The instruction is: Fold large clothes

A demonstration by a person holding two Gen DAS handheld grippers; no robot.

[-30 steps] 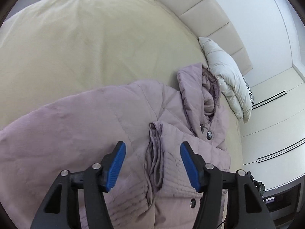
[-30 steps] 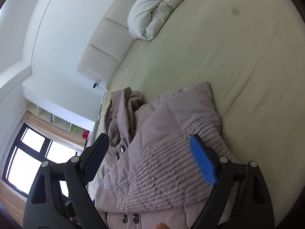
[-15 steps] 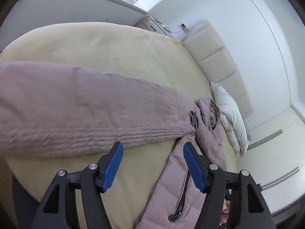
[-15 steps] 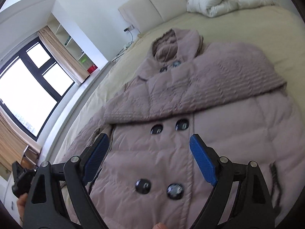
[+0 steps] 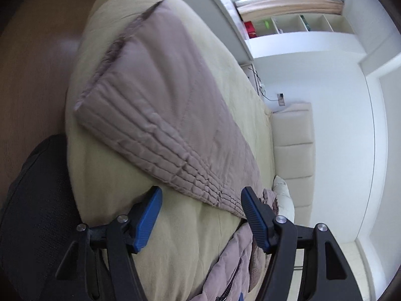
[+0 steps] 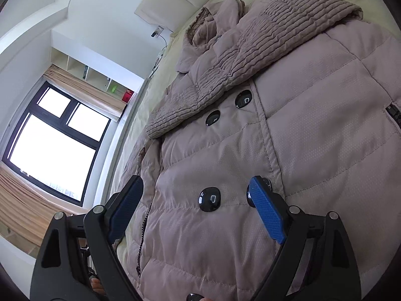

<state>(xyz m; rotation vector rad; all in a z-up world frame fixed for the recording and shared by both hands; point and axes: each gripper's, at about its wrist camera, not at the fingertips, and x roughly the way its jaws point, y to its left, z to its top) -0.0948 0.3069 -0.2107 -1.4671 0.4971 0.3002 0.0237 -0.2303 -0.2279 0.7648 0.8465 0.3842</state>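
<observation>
One mauve quilted puffer coat [image 6: 288, 130] on beige bed [image 5: 200, 245]; outstretched sleeve [image 5: 160, 105] runs ahead of left hand-held gripper [image 5: 200, 215], nearer arm; right hand-held gripper [image 6: 193, 208] over buttons; both wide open, empty.

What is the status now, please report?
Left gripper and right gripper both open, empty. Coat lies face up on bed, one sleeve folded across chest, other sleeve stretched out. No obstruction seen.

**A home bedroom**

A wide bed with a pale yellow cover [image 5: 190, 245] meets a cream padded headboard [image 5: 293, 135]. White wall cubbies [image 5: 295, 25], a dark-framed window [image 6: 52, 148] with tan curtains [image 6: 22, 200] and brown wooden flooring [image 5: 37, 57] surround it.
</observation>
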